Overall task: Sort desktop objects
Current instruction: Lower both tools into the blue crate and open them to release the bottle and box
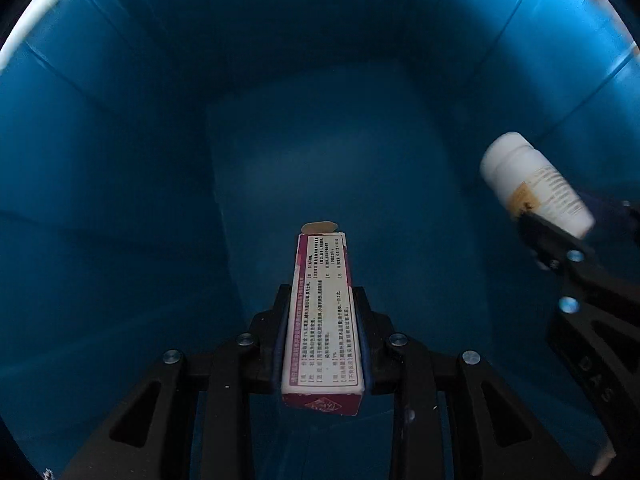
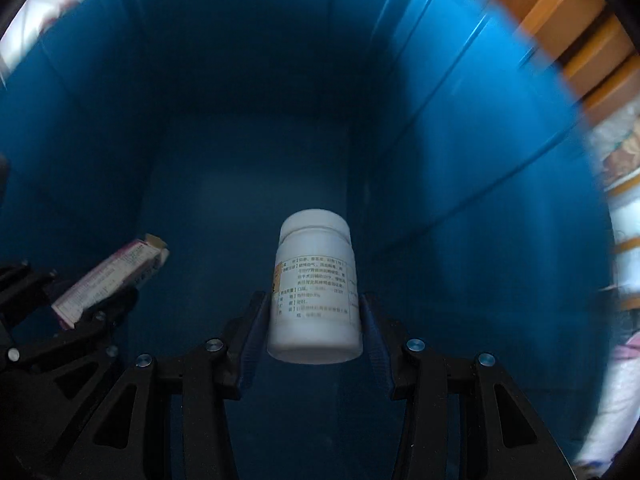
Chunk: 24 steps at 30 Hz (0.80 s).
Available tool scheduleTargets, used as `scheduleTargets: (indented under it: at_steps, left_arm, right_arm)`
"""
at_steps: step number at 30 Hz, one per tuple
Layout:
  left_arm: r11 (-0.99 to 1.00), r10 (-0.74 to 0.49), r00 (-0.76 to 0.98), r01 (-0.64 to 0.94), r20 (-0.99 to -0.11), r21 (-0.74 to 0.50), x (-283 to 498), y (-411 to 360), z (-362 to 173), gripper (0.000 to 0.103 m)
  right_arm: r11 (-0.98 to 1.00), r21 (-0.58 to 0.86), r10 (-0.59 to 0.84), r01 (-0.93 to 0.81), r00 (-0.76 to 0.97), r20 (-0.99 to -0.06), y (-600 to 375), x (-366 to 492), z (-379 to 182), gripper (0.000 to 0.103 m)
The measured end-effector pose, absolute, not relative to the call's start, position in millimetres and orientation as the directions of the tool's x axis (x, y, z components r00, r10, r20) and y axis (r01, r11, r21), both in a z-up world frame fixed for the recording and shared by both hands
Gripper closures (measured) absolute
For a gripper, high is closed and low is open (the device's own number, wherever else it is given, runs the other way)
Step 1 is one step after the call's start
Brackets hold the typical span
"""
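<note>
Both grippers hang inside a deep blue bin (image 1: 120, 184), pointing down at its floor. My left gripper (image 1: 322, 296) is shut on a long pink-and-white medicine box (image 1: 322, 316) that sticks out ahead of the fingers. My right gripper (image 2: 314, 300) is shut on a white pill bottle (image 2: 314, 288) with a printed label, cap end forward. From the left wrist view, that pill bottle (image 1: 536, 184) shows at the right in the right gripper. In the right wrist view the medicine box (image 2: 108, 280) shows at the lower left in the left gripper. Both items hang above the bin floor (image 2: 248, 208).
Blue bin walls (image 2: 460, 140) surround both grippers on all sides. Beyond the rim at the upper right of the right wrist view lie blurred orange-brown wood (image 2: 568, 16) and pale items (image 2: 624, 208). A white rim edge (image 1: 48, 20) shows at the upper left of the left wrist view.
</note>
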<state>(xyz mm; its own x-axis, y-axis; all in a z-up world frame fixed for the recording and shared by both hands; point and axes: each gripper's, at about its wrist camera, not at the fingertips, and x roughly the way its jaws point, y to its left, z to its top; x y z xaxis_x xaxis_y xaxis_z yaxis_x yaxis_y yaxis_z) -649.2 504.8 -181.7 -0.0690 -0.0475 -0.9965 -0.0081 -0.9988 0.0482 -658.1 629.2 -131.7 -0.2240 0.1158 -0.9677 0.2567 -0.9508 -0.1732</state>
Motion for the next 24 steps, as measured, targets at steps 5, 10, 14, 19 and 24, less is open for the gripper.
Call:
scheduleTargets:
  at_steps: [5, 10, 14, 19, 24]
  left_arm:
    - [-0.993, -0.12, 0.02, -0.023, -0.993, 0.12, -638.1, 506.8, -218.2, 0.075]
    - [-0.981, -0.19, 0.092, -0.064, -0.977, 0.185, -629.7, 510.5, -245.8, 0.075]
    - [-0.975, -0.204, 0.113, -0.116, -0.972, 0.191, -626.3, 519.3, -253.5, 0.075]
    - [-0.97, -0.209, 0.12, -0.152, -0.971, 0.19, -624.2, 527.0, -255.8, 0.075]
    - [-0.962, -0.234, 0.127, -0.176, -0.964, 0.211, -625.7, 525.1, -258.6, 0.075]
  right_arm:
    - [-0.951, -0.152, 0.148, 0.269, -0.033, -0.988, 637.8, -651.4, -198.1, 0.057]
    - [-0.922, -0.196, 0.248, 0.333, 0.123, -0.961, 639.6, -632.0, -247.2, 0.057]
    - [-0.922, -0.191, 0.252, 0.336, 0.149, -0.956, 640.2, -627.9, -250.8, 0.057]
    - [-0.929, -0.173, 0.232, 0.327, 0.151, -0.961, 636.4, -626.2, -245.1, 0.057]
    - [-0.929, -0.178, 0.239, 0.324, 0.16, -0.958, 639.1, -621.6, -244.5, 0.057]
